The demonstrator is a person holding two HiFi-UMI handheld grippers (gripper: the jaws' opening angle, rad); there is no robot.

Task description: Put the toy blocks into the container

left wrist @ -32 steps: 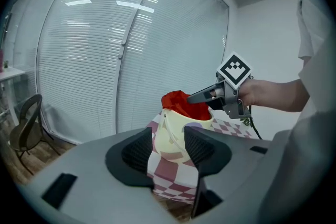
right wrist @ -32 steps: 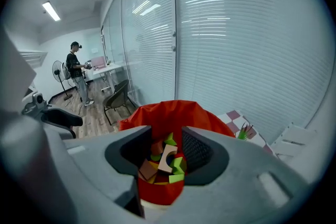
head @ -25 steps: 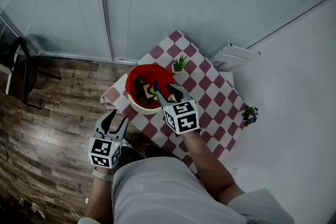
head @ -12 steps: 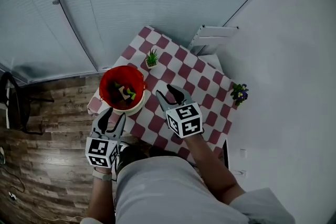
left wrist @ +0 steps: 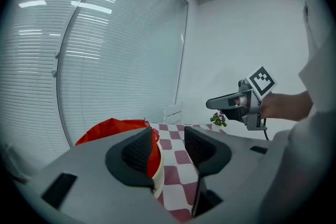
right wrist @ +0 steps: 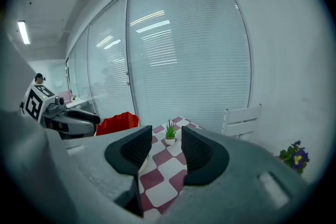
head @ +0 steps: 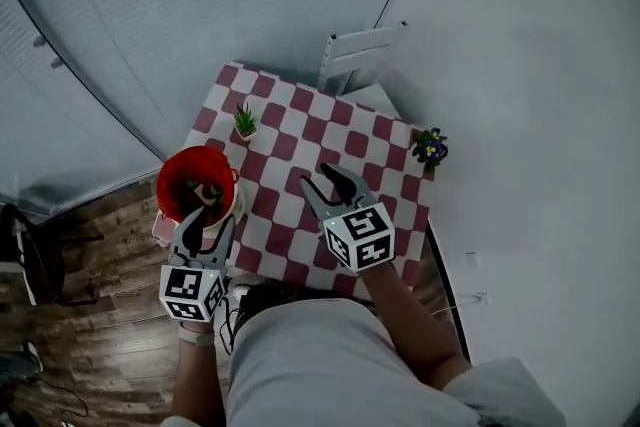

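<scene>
A round container with a red lining (head: 195, 185) stands at the left edge of the red-and-white checked table (head: 330, 145); toy blocks (head: 205, 192) lie inside it. The same container (left wrist: 113, 128) (right wrist: 118, 122) shows in both gripper views. My left gripper (head: 207, 223) hovers just in front of the container, open and empty. Over the table's middle, my right gripper (head: 333, 181) hangs open with nothing between its fingers. I see no loose blocks on the table.
A small potted green plant (head: 245, 122) stands at the table's far left; a pot with purple flowers (head: 431, 148) sits at its right edge. A white chair (head: 362, 55) stands behind the table by the white wall. Wooden floor (head: 90, 315) lies to the left.
The head view has swung right, so table and container shifted left in it. My right gripper has drawn back from over the container to above the table's middle. The left gripper stays beside the container.
</scene>
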